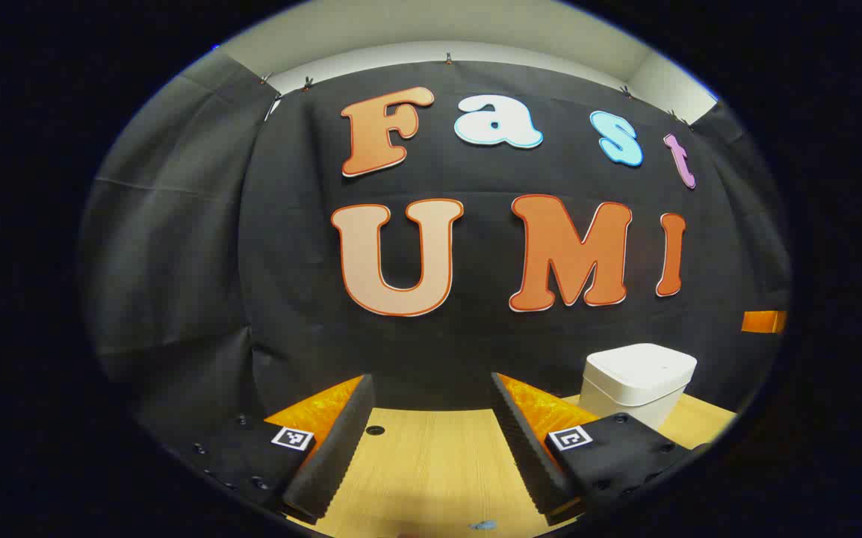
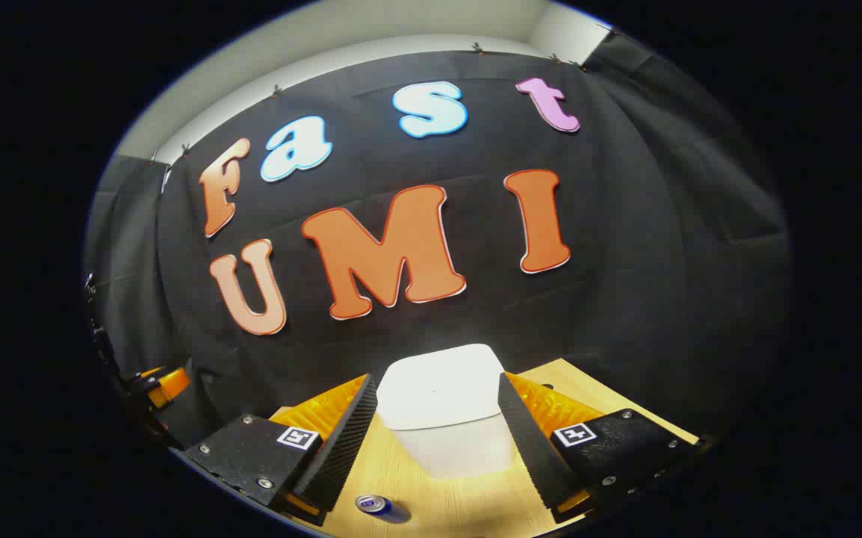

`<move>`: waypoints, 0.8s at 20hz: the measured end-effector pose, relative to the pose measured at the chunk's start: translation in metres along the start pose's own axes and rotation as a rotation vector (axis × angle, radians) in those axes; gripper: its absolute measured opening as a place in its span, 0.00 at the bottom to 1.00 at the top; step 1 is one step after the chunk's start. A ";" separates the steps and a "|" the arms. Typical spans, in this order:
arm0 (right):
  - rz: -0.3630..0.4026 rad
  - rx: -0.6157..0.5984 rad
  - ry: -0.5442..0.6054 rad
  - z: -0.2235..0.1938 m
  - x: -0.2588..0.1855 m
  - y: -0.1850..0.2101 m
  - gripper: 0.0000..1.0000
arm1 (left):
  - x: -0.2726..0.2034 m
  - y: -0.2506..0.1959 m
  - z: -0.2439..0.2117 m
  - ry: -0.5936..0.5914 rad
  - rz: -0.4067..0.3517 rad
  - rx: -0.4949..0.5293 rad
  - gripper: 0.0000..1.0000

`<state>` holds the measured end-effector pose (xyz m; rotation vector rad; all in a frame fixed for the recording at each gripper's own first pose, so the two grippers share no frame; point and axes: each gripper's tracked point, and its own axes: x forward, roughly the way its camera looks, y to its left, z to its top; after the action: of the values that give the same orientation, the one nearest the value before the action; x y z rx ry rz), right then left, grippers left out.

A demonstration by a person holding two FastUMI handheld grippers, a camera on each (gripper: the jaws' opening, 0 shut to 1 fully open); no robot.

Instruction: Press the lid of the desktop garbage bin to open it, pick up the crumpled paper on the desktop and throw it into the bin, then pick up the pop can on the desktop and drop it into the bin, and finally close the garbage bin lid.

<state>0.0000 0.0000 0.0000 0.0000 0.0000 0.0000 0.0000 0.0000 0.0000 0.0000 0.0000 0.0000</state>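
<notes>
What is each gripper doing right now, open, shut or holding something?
Left gripper: open, holding nothing, above the desktop.
Right gripper: open, holding nothing, garbage bin ahead between its fingers, lid closed.

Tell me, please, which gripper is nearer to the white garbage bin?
Right. The right gripper is open and points straight at the garbage bin, which sits framed between its fingers. The left gripper aims past the bin, which stands off to its right.

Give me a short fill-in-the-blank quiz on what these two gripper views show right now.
1. The garbage bin lid is ____.
2. The right gripper has its fingers spread ____.
3. The pop can rests on the wooden ____.
4. Between the fingers of the left gripper lies only bare ____.

Missing words: closed; open; desktop; desktop
</notes>
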 end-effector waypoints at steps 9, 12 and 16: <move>-0.117 -0.091 0.084 -0.007 0.004 -0.017 0.98 | 0.020 0.001 0.004 0.039 -0.059 -0.018 0.98; -0.107 -0.143 0.067 0.000 0.008 -0.005 0.98 | 0.025 0.012 0.007 0.033 -0.059 -0.008 0.98; -0.063 -0.196 0.066 0.004 0.014 0.014 0.99 | 0.024 0.028 0.009 0.029 -0.034 -0.023 0.98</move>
<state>0.0139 0.0141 0.0043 -0.1957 0.0661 -0.0634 0.0239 0.0284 0.0086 -0.0232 0.0287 -0.0338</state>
